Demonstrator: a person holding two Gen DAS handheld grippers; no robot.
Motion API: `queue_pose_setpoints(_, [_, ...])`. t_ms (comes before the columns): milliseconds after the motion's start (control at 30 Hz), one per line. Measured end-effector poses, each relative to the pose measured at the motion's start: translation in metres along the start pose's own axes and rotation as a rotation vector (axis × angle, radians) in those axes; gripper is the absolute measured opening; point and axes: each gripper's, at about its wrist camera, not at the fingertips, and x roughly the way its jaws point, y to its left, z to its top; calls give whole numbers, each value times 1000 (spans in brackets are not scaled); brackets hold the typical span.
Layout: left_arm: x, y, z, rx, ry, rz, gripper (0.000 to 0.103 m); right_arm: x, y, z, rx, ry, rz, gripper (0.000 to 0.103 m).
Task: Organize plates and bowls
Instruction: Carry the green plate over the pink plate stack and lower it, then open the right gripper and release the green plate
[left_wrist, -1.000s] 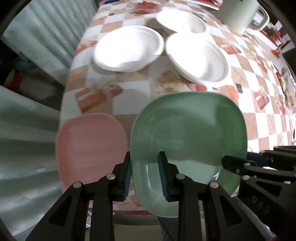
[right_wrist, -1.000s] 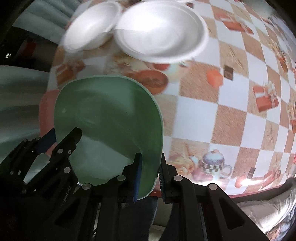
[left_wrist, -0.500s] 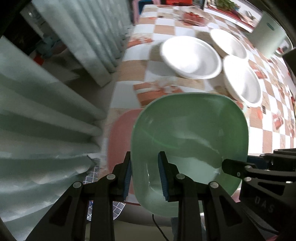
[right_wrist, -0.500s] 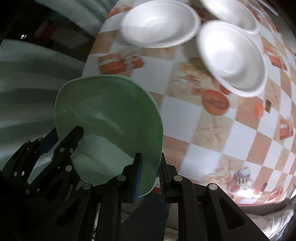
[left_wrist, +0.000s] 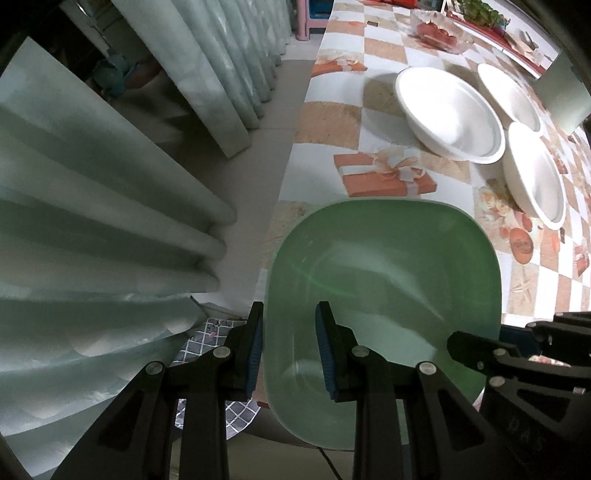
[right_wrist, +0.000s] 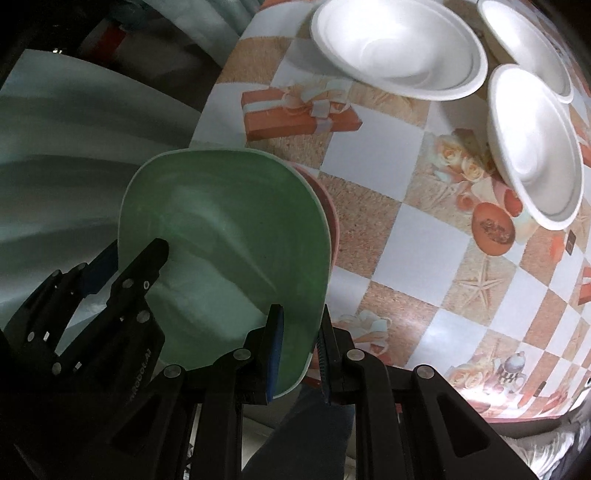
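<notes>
Right wrist view gives me a pink plate (right_wrist: 330, 214) peeking out under the green plate (right_wrist: 225, 236); the left wrist view hides it completely behind the green plate (left_wrist: 384, 280). Left view alone shows the curtain (left_wrist: 110, 206), the floor strip beside the desk (left_wrist: 369, 48) and a glass dish (left_wrist: 441, 35) at the far end.

Left hand-held gripper (left_wrist: 289, 349) is clamped on the green plate's near-left rim, one finger inside, one outside. Right hand-held gripper (right_wrist: 298, 356) pinches the near-right rim the same way. Plate sits between both, over the desk's near-left corner (right_wrist: 373, 155), above the pink one; I can't tell if they touch.

Three white bowls (right_wrist: 397, 46) (right_wrist: 535, 144) (right_wrist: 528, 40) cluster farther in, well apart. Desk edge runs just left of the plate; bare checkered cloth lies to the right.
</notes>
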Motion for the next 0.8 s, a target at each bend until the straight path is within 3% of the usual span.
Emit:
queue_pose_setpoints(533, [13, 3, 3, -11, 11, -14, 30, 6, 2, -3, -3, 21, 6, 20])
queue_pose_setpoints(567, [12, 3, 3, -13, 13, -19, 32, 5, 2, -3, -6, 21, 9, 20])
queue_pose_setpoints(667, [10, 5, 5, -25, 8, -29, 58, 2, 0, -5, -9, 19, 10, 29])
queue_pose_setpoints(733, [6, 6, 5, -33, -10, -16, 69, -2, -4, -5, -6, 5, 2, 50])
queue_pose_setpoints(800, [3, 8, 5, -46, -18, -11, 78, -9, -10, -6, 0, -18, -16, 58])
